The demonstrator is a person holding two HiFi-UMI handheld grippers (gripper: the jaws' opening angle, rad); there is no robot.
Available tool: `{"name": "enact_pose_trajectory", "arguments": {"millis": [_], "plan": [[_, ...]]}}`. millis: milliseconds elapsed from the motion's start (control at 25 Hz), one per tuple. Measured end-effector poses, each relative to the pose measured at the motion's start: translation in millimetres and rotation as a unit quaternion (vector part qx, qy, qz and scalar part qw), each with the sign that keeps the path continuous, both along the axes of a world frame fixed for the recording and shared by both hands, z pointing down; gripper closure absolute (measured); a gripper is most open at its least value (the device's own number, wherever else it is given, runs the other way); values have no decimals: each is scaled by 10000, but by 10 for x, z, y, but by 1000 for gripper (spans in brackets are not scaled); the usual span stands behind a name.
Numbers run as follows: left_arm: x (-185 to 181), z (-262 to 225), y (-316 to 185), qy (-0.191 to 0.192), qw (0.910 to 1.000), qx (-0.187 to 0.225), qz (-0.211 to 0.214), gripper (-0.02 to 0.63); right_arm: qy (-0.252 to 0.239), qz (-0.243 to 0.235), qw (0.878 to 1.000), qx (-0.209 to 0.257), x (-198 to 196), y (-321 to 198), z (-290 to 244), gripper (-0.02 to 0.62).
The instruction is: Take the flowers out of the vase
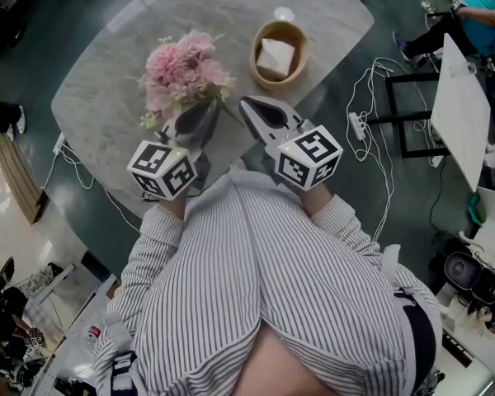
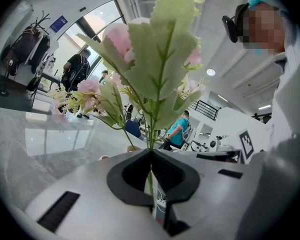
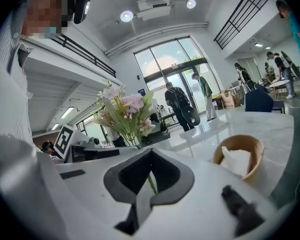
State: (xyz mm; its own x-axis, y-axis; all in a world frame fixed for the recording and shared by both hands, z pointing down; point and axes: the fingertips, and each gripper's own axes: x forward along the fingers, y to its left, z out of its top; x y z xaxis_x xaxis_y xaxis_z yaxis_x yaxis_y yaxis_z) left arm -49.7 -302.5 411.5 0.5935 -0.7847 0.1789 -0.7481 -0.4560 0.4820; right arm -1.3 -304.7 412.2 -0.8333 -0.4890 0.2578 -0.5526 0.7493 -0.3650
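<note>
The left gripper (image 2: 151, 153) and right gripper (image 3: 150, 153) each clench a thin green stem (image 2: 150, 183) of the pink flowers (image 1: 184, 66), upright over the table's (image 1: 330, 23) near edge. No vase shows, so the lift-out seems done — setting down remains.

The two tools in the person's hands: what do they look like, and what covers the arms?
The left tool and right tool are pale grey wedges with dark pads framing an opening. Each carries a white cube of black square markers. The sleeves are white with thin dark stripes.
</note>
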Motion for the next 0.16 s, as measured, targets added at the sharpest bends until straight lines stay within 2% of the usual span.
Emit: {"name": "enact_pose_trajectory", "arguments": {"millis": [160], "plan": [[2,-6,-13,3,10000,16,-6,589,2,11,10000,-37,13,-13,11,580]]}}
